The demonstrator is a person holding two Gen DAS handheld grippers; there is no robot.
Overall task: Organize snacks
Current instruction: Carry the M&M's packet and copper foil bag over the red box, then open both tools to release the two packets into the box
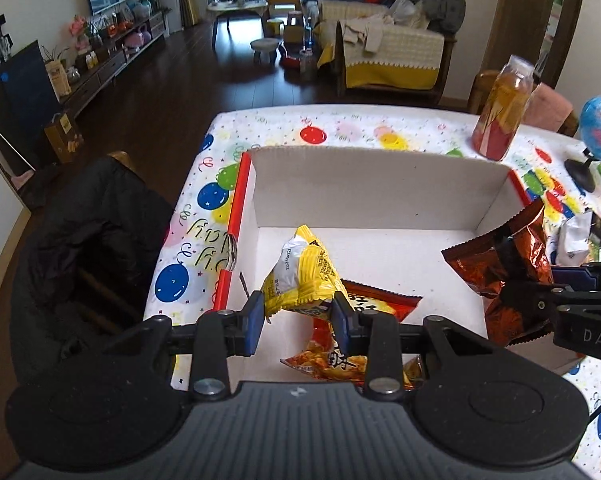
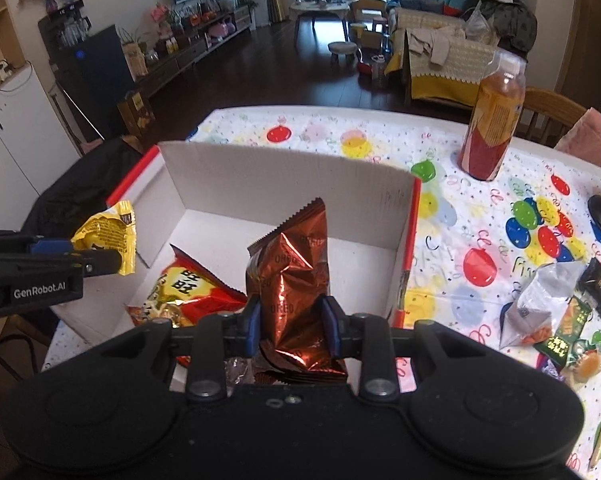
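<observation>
- Snacks first: the yellow packet is pinched in the left gripper, hanging over the white box.
- Right wrist view alone shows loose snacks on the balloon tablecloth, right of the box.
- Right gripper clamps the brown foil packet above the red bag lying inside.

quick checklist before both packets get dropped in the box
1. Left gripper fingers clamp the yellow packet: ok.
2. Right gripper fingers clamp the brown Oreo packet: ok.
3. Both packets over the white box: ok.
4. Bare box floor left beside the red snack bag: ok.
5. Bottle stands clear of the box: ok.
6. Yellow packet's height above the floor: cannot tell.
</observation>
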